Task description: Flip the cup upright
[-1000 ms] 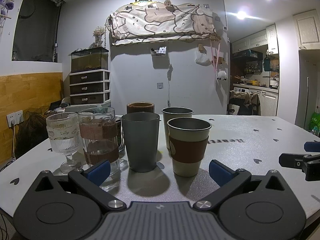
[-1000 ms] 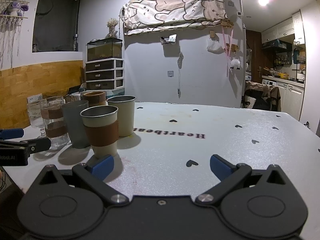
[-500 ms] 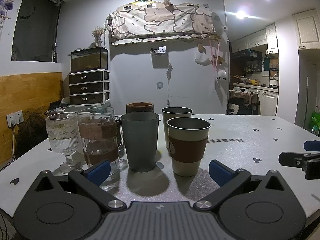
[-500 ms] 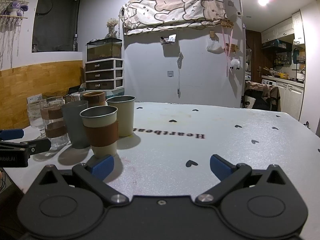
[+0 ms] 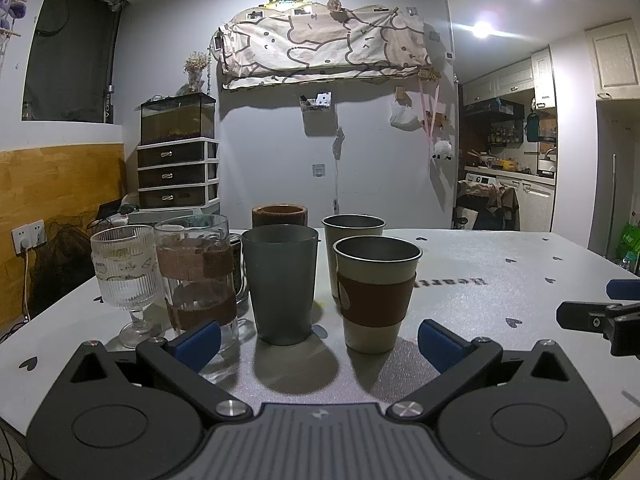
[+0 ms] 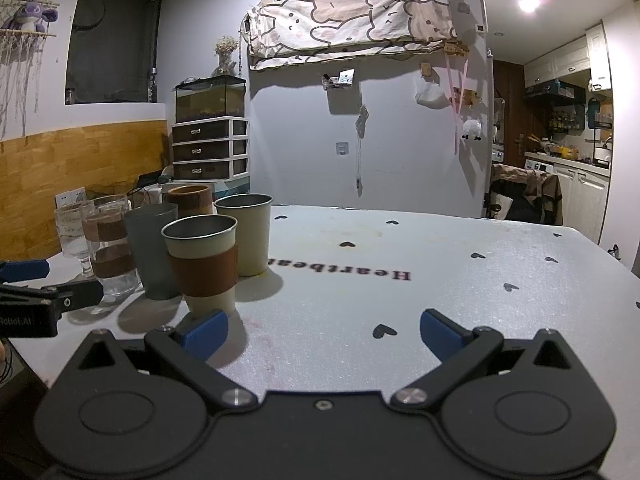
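Note:
Several cups stand upright in a cluster on the white table (image 5: 480, 304). A cream cup with a brown sleeve (image 5: 376, 296) (image 6: 202, 264) is nearest. A dark grey cup (image 5: 280, 284) (image 6: 154, 248) stands left of it, a plain cream cup (image 5: 352, 252) (image 6: 246, 234) behind, and a brown cup (image 5: 280, 216) (image 6: 190, 200) at the back. A glass mug with brown bands (image 5: 196, 276) and a ribbed stemmed glass (image 5: 124, 280) stand at the left. My left gripper (image 5: 318, 340) is open and empty, just short of the cups. My right gripper (image 6: 322, 330) is open and empty, right of the cluster.
The table carries small black hearts and the word "Heartbeat" (image 6: 340, 272). A drawer unit with a tank (image 5: 178, 160) stands behind the table at the left. A kitchen (image 5: 520, 168) opens at the right. The right gripper's fingers (image 5: 592, 316) show at the left wrist view's right edge.

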Available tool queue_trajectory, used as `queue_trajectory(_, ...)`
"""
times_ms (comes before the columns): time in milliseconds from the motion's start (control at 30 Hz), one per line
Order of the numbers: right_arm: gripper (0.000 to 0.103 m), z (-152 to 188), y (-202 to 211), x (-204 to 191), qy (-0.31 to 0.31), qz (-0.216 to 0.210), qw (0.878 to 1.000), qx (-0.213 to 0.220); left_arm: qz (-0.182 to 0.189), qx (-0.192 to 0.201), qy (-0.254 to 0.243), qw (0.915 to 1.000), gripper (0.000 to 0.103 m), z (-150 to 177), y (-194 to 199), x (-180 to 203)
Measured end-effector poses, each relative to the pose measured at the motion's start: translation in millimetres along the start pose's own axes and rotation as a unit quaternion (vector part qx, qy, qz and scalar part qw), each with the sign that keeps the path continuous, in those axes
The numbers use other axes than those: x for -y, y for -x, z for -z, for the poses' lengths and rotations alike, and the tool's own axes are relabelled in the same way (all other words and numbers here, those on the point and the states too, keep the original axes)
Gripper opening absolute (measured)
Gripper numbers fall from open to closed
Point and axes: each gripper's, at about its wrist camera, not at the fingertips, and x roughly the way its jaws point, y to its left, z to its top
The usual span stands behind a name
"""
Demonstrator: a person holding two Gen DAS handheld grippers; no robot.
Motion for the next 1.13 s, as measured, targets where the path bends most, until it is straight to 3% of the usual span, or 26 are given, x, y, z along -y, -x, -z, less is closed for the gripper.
queue_trajectory(1133, 0.103, -5.0, 4.3, -1.1, 0.001, 0.002, 1.0, 0.004, 0.0, -0.002, 0.006, 1.0, 0.103, -4.2, 1.8, -0.8)
